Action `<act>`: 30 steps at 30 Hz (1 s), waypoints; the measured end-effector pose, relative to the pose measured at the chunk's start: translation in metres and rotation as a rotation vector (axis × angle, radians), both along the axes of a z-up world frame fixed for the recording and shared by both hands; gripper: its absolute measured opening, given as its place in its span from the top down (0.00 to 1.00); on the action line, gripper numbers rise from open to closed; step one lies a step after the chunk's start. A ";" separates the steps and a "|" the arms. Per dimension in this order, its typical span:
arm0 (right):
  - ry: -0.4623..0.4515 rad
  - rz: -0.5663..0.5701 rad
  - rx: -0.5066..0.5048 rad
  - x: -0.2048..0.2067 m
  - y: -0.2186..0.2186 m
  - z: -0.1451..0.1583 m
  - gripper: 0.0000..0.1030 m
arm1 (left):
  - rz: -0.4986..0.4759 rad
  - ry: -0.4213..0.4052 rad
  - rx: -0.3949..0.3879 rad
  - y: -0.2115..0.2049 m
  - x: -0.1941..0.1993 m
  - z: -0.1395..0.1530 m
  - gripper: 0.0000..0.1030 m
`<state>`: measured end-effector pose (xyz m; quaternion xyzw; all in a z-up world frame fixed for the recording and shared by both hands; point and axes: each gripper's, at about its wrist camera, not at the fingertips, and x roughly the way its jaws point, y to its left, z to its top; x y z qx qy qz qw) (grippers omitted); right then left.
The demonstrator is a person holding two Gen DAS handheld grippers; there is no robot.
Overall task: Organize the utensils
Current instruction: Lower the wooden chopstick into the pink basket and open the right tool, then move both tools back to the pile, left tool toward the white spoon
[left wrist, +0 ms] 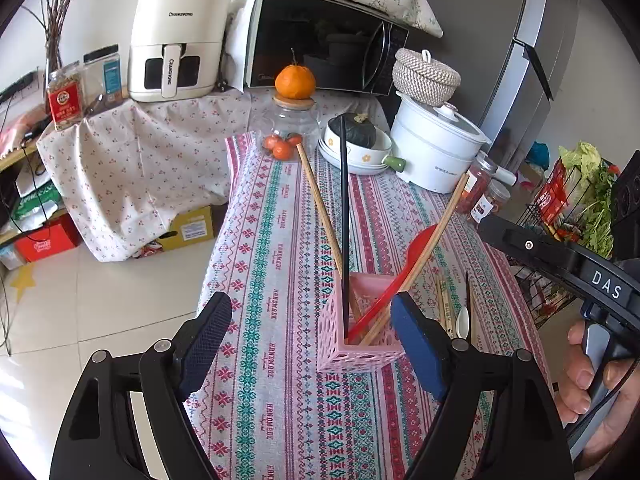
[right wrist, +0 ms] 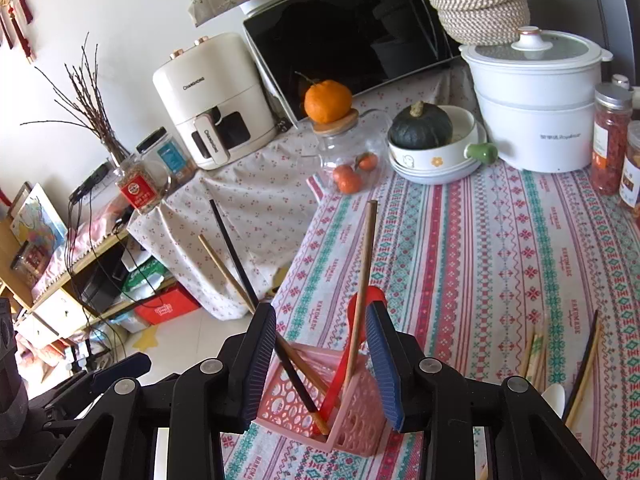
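Note:
A pink perforated holder (left wrist: 356, 342) (right wrist: 340, 412) stands on the patterned tablecloth. It holds a black chopstick (left wrist: 344, 216) (right wrist: 236, 256), wooden chopsticks (left wrist: 320, 204) (right wrist: 362, 280) and a red spoon (left wrist: 408, 264) (right wrist: 352, 320). My left gripper (left wrist: 312, 340) is open, its fingers on either side of the holder's near end, empty. My right gripper (right wrist: 320, 356) is open just above the holder, its fingers flanking the standing utensils without clasping any. Loose chopsticks (left wrist: 444, 304) (right wrist: 536, 352) and a white spoon (left wrist: 463, 322) (right wrist: 554, 398) lie on the cloth right of the holder.
At the table's far end stand a glass jar of tangerines (left wrist: 290, 128) topped with an orange, a bowl with a dark squash (left wrist: 356, 140), a white cooker (left wrist: 436, 148) and red jars (right wrist: 610, 140). The table's left edge drops to the floor. A vegetable rack (left wrist: 568, 208) is at right.

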<state>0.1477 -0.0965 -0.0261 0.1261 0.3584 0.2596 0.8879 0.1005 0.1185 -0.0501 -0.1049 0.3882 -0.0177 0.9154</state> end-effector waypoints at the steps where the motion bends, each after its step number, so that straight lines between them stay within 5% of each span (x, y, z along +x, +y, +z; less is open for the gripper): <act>1: -0.008 -0.002 0.002 -0.001 -0.002 0.003 0.53 | -0.001 0.000 0.000 -0.001 0.000 0.000 0.18; 11: -0.030 -0.070 -0.048 -0.013 -0.038 0.010 0.17 | -0.019 0.003 -0.007 -0.009 -0.006 0.004 0.14; 30: 0.096 -0.272 -0.168 -0.029 -0.160 -0.016 0.07 | -0.218 0.017 0.055 -0.125 -0.007 0.009 0.12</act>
